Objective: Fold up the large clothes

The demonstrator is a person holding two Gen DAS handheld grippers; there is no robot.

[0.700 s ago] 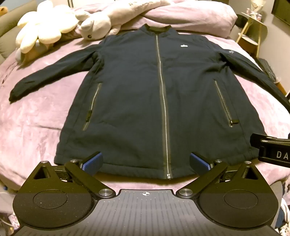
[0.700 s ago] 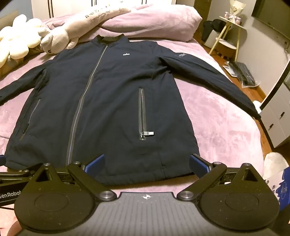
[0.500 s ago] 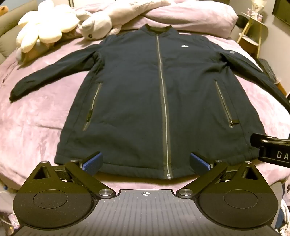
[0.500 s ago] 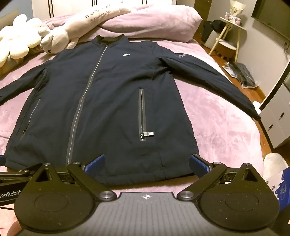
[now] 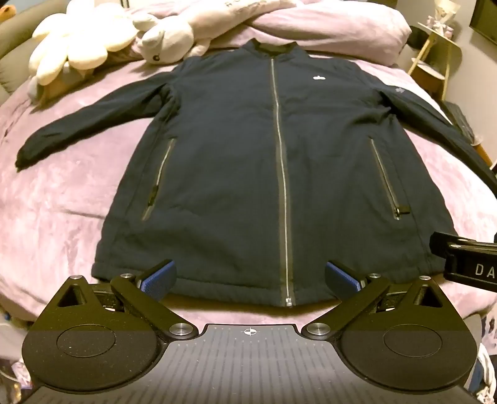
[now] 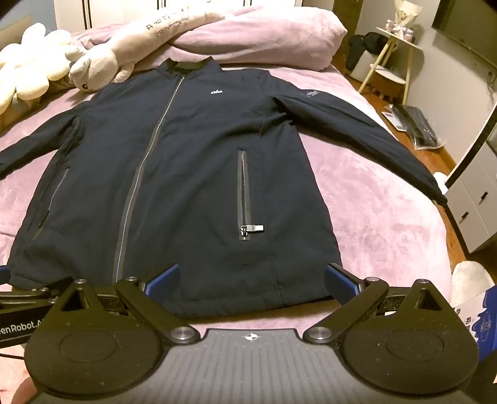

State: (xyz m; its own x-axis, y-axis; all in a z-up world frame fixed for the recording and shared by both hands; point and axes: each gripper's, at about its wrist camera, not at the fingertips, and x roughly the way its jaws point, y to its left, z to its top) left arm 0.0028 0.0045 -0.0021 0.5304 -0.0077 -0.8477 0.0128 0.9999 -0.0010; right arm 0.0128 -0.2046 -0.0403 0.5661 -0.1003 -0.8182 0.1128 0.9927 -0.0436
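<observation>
A dark navy zip-up jacket lies flat, front up and zipped, on a pink bed, collar at the far end and both sleeves spread out. It also shows in the right wrist view. My left gripper is open and empty, hovering just before the jacket's hem near the zipper's bottom end. My right gripper is open and empty at the hem's right part, below the right pocket zipper. Each gripper's body shows at the edge of the other's view.
White plush toys and a pink duvet lie at the head of the bed. A small side table and a dark bag on the floor stand to the right, with white drawers nearby.
</observation>
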